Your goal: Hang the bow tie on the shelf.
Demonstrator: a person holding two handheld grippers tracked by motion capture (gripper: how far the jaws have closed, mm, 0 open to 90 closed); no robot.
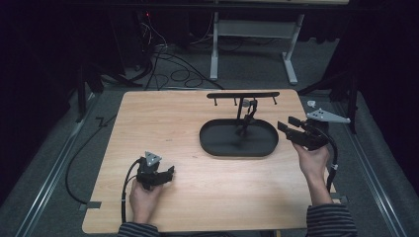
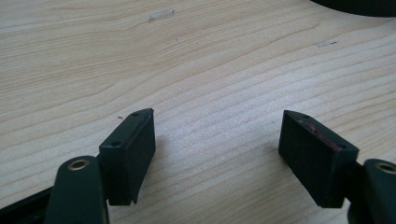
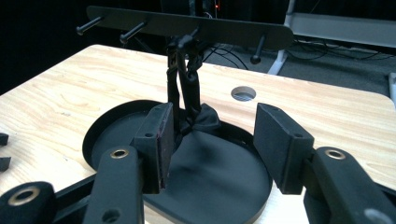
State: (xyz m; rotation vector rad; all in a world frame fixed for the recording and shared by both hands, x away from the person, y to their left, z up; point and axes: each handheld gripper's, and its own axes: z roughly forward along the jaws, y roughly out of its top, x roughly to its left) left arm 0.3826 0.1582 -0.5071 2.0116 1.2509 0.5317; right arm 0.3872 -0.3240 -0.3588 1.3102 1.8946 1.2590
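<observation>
Bow tie (image 3: 201, 122) is what the work seems to be turning on: a small black one, hanging by its strap from a peg of the black rack (image 1: 242, 94) and drooping with its knot resting on the oval tray (image 1: 210, 143) below. It is sitting at the far right part of the worktop (image 1: 163, 128), and nothing is gripping it yet.

The right tool (image 1: 288, 127) is hovering just beside the tray's right end, aiming at the hanging piece. In the right gripper view its jaws are standing wide apart, framing the bow tie from a little way off with nothing pressed between the pads (image 3: 161, 140). So the approach appears well under way, while the grasp itself is not yet made.

The left tool (image 1: 170, 171) is lying low near the front left of the worktop, well apart from the tray, jaws spread and released over bare wood in the left gripper view, taking no part for now.

Judging from this, most is left: closing on the bow tie, lifting its strap off the peg, and setting it wherever it belongs.
</observation>
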